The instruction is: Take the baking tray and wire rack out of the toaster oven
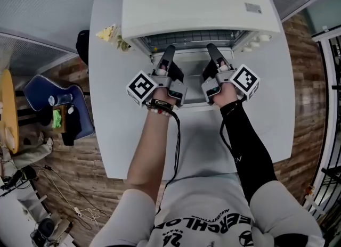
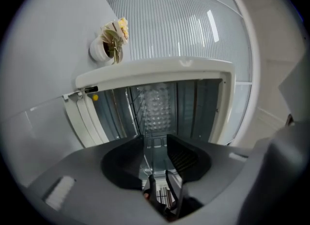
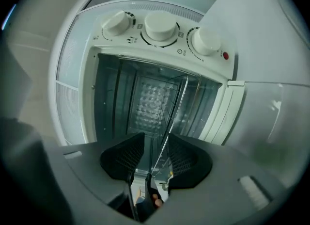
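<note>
A white toaster oven (image 1: pixel 197 1) stands at the back of the white table, its door (image 1: pixel 194 96) folded down towards me. The wire rack (image 1: pixel 186 39) shows as a grid in the oven's mouth. In the right gripper view a thin rack wire (image 3: pixel 177 103) runs down into the gap between the jaws. My left gripper (image 1: pixel 169 50) and right gripper (image 1: pixel 211 49) point side by side into the opening, both with a visible gap between the jaws. Neither the left gripper (image 2: pixel 156 146) nor the right gripper (image 3: pixel 156 146) visibly clamps anything. I cannot make out the baking tray.
A small white pot with a yellow plant (image 1: pixel 109 34) stands left of the oven on the table (image 1: pixel 117 134). Three knobs (image 3: pixel 160 25) line the oven's control side. A blue chair (image 1: pixel 53 102) and clutter sit on the wooden floor at the left.
</note>
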Tool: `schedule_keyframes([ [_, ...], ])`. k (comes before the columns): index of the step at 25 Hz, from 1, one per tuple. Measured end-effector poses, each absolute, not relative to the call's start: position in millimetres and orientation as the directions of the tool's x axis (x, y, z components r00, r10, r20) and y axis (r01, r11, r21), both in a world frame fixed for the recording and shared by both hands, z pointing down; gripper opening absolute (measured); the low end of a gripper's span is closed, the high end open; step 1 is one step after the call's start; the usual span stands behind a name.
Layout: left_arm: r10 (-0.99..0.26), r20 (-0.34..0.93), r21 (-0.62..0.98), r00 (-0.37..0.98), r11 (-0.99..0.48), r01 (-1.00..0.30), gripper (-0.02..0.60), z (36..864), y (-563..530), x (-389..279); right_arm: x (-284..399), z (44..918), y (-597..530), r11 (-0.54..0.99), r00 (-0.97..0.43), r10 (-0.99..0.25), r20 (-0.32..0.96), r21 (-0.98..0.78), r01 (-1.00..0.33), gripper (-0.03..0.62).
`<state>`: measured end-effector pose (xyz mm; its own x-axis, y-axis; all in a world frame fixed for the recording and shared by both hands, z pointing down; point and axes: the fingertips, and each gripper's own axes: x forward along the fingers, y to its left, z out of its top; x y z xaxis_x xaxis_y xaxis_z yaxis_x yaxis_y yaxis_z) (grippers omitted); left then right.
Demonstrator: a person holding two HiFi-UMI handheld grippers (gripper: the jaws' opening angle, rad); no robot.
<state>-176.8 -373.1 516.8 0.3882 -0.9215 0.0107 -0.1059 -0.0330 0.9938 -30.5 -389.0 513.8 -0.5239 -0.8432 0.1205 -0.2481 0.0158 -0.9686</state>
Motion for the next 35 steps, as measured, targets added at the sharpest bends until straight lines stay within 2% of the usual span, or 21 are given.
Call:
schedule_keyframes([
  [11,-0.917,0.027,0.997,0.399,-0.003,-0.074,0.160,550,-411,-173,-49,544,-430,-0.001,-0.563,-0.816,0.132,-0.974,-0.226,0.133],
  [22,-0.907,-0.016,0.996,0.422,-0.050,-0.070,0.160,546,-449,-156,-57,550,-458,0.047,-0.595,-0.802,0.058,-0.986,-0.159,0.133],
  [28,-0.912,-0.008,0.997,0.410,-0.038,-0.066,0.158,548,-456,-148,-61,553,-466,0.015,-0.597,-0.798,0.088,-0.986,-0.165,0.132],
  [29,-0.914,-0.003,0.997,0.405,-0.032,-0.064,0.101,550,-456,-148,-62,551,-467,0.032,-0.598,-0.798,0.074,-0.986,-0.165,0.109],
  [30,-0.917,-0.001,0.998,0.398,-0.026,-0.056,0.062,551,-456,-149,-63,549,-468,0.054,-0.599,-0.798,0.058,-0.985,-0.167,0.010],
  [35,-0.921,-0.018,0.998,0.389,-0.037,-0.041,0.057,553,-457,-154,-69,548,-469,0.094,-0.602,-0.798,0.036,-0.979,-0.183,0.005],
])
